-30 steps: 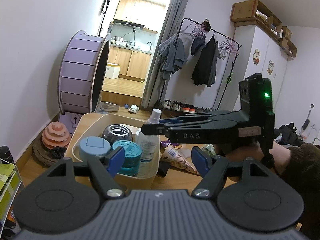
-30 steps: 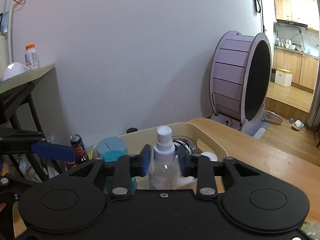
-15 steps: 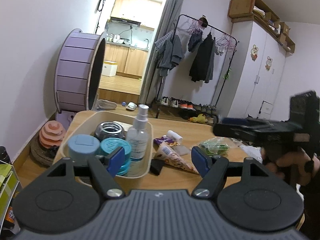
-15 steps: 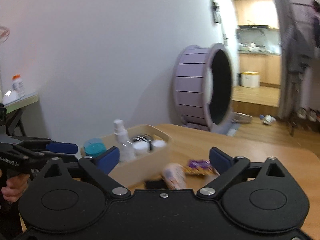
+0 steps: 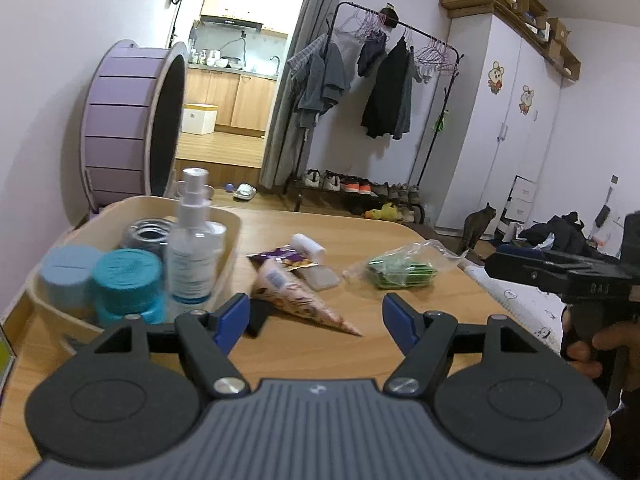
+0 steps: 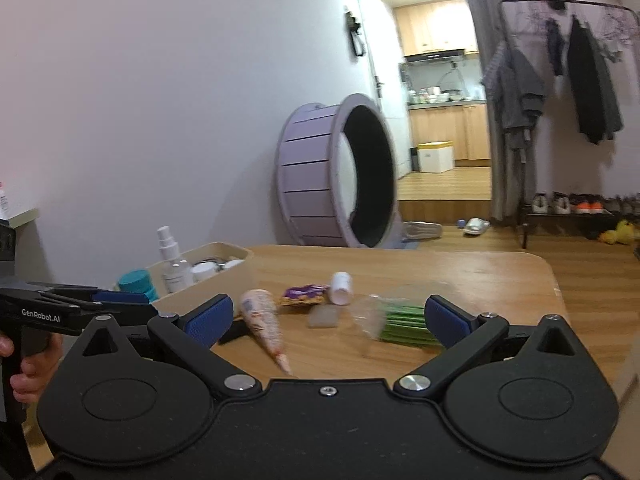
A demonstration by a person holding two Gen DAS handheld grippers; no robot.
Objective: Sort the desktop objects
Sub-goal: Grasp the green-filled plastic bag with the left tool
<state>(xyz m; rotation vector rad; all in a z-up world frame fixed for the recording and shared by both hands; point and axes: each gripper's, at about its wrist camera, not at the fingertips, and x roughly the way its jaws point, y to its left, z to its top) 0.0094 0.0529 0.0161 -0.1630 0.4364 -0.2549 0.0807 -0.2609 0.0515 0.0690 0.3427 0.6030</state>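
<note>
Both grippers — left gripper [image 5: 316, 318], right gripper [image 6: 326, 320] — gape wide, gripping nothing, above the wooden table [image 5: 400, 236]. Far left sits the beige bin [image 5: 230, 226] holding the spray bottle [image 5: 192, 240]; right of it lie the cone packet [image 5: 298, 298] and green bag [image 5: 402, 270].

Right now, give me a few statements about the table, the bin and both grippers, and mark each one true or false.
1. The spray bottle stands upright in the beige bin. True.
2. The right gripper is clamped on the spray bottle. False: it is open and holds nothing.
3. The cone-shaped packet lies on the table, outside the bin. True.
4. The bag of green items sits inside the bin. False: it lies on the table.
5. The left gripper is open. True.
</note>
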